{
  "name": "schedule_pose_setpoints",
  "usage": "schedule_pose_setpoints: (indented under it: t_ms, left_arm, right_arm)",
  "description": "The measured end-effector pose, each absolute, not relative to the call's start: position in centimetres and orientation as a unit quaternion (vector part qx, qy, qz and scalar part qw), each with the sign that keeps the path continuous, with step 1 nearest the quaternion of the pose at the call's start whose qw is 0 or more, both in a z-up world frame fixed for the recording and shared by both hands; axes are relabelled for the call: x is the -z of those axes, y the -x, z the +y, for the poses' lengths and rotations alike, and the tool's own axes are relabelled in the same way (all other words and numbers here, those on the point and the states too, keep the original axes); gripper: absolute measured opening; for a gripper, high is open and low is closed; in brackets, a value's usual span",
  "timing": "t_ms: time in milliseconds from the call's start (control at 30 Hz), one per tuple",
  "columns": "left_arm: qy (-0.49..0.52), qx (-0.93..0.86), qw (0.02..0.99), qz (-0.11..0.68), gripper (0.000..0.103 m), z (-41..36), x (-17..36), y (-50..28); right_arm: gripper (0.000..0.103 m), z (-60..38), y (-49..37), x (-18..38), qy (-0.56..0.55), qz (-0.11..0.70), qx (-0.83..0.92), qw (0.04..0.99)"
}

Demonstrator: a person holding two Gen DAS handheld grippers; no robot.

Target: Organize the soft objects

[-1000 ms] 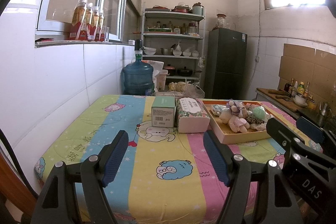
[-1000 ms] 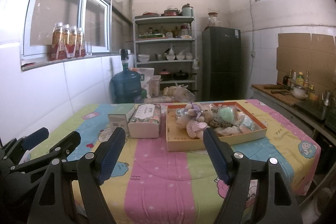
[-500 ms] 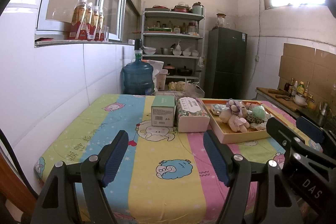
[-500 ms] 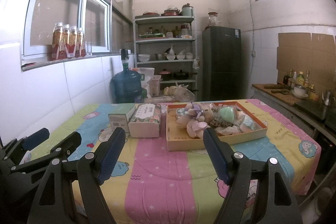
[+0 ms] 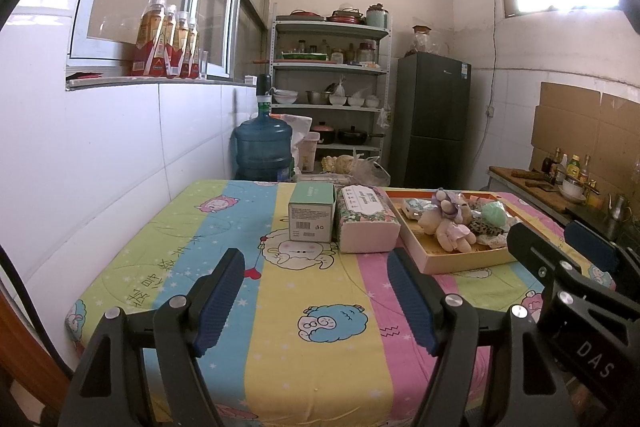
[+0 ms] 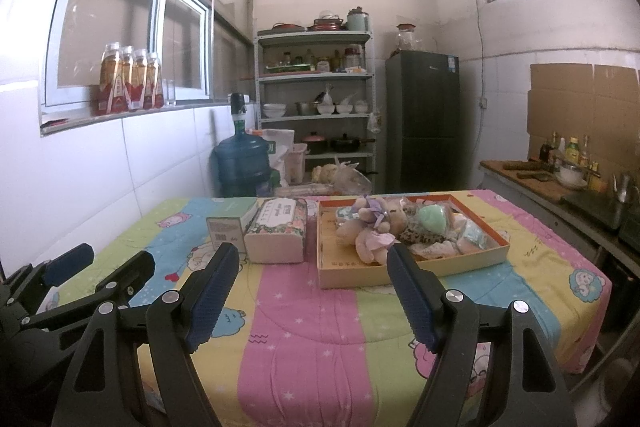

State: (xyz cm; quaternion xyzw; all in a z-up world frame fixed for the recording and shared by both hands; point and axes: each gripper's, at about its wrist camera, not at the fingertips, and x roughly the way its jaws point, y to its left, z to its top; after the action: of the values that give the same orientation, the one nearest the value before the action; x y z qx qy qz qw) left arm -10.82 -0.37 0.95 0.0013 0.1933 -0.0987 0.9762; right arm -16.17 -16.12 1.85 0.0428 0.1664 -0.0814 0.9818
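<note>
Two tongs hover spread wide and empty over the near edge of the surface: left tongs and right tongs. Beyond them, the plush toys lie piled in the orange tray, beside a tissue pack.

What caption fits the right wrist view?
Open right gripper above striped cartoon tablecloth, facing orange cardboard tray of plush toys.

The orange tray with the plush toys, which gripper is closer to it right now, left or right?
Right. The right gripper points almost straight at the orange tray, its open jaws framing the tray's near edge. The left gripper sits further left, aimed at the tissue pack, with the tray off to its right.
</note>
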Motion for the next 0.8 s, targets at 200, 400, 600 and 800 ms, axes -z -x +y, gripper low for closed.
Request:
schedule_pose_setpoints:
  t_ms: [200,400,600,800]
  left_arm:
    - [-0.001,0.098,0.976,0.194,0.073,-0.46,-0.95,10.79]
    - [-0.002,0.098,0.976,0.195,0.073,-0.4,-0.92,10.88]
    - [-0.001,0.094,0.976,0.195,0.073,-0.26,-0.74,11.05]
    - [0.003,0.096,0.976,0.194,0.073,-0.07,-0.57,11.02]
  right_arm:
    - [0.078,-16.08,16.17,-1.85,-0.043,0.167,0.082,0.982]
    - [0.078,-15.96,16.16,-1.87,-0.044,0.167,0.082,0.982]
    - [0.078,-15.98,16.14,-1.88,-0.045,0.167,0.081,0.982]
    - [0.078,-15.76,16.13,-1.93,-0.045,0.167,0.081,0.982]
